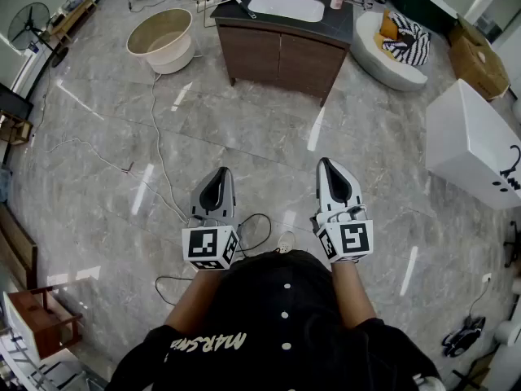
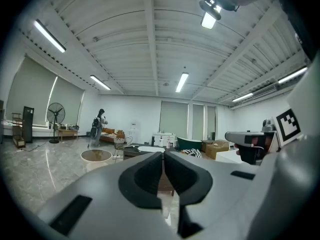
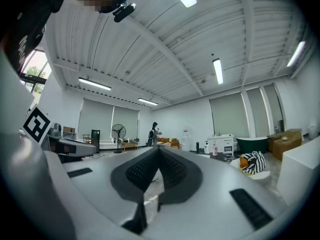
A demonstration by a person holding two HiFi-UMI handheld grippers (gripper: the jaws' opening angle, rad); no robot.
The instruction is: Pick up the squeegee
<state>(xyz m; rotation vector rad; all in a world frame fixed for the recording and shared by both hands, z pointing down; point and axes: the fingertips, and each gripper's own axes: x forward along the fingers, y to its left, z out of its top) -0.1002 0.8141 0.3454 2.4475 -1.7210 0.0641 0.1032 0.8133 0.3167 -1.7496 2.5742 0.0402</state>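
Squeegee: probably pale slim item on far vanity counter, left of sink. Likely light, rigid handle, soft blade; take by handle. Left gripper, right gripper: jaws together, empty.

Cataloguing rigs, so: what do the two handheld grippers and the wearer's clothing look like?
The left gripper and right gripper are pale grey wedges with black pads; each carries a white cube with black square markers. The person wears a black top with white buttons and lettering.
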